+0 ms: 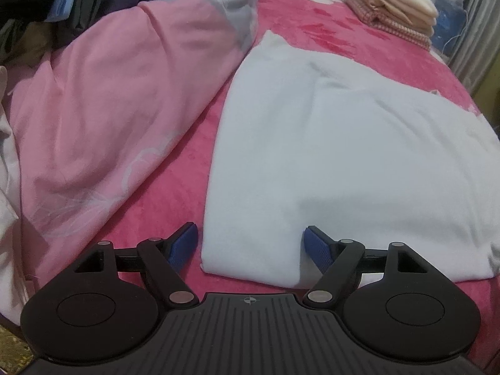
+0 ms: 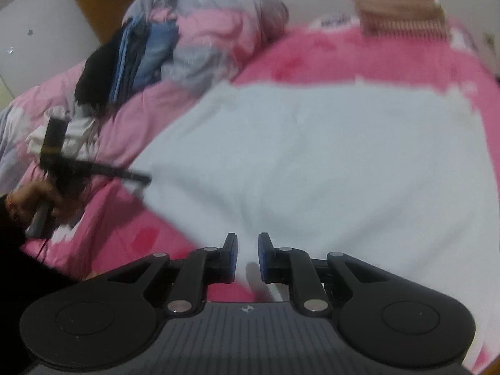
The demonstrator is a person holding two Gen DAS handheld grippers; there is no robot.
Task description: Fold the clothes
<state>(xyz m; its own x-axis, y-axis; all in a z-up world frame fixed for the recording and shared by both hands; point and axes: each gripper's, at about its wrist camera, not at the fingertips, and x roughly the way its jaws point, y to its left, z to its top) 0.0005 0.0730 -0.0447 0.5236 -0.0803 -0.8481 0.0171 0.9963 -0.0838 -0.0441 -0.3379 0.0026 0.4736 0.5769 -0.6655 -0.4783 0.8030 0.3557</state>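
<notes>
Broadly, by size:

Bed: a pink blanket point(image 1: 175, 193) covers it; a bare strip runs between the quilt and the garment, and more bare pink lies beyond the garment's far edge up to the stack.

Quilt: a paler pink quilt point(image 1: 103, 103) is heaped on the left side, its right edge slanting close along the garment's left edge without covering it.

Garment: a pale blue-white garment point(image 1: 343, 162) lies flat on the blanket, right of the quilt. In the left wrist view its left edge is straight, its near left corner is folded and squared, and its right side runs out of view.

Pile: dark and blue clothes point(image 2: 131, 59) lie on the quilt at the far left, well apart from the garment.

Stack: folded cream cloths point(image 1: 393, 6) sit at the far right corner of the bed, apart from the garment.

Left gripper point(image 1: 250, 245): jaws spread wide over the garment's near left corner; the left pad is off the cloth over the blanket, the right pad above the cloth, neither pressing it.

Right gripper point(image 2: 247, 257): jaws nearly together with a narrow gap; whether they pinch the garment's near edge I cannot tell, as the view is blurred.

Hand point(image 2: 34, 200): at the left edge of the right wrist view, holding the left gripper's handle.
</notes>
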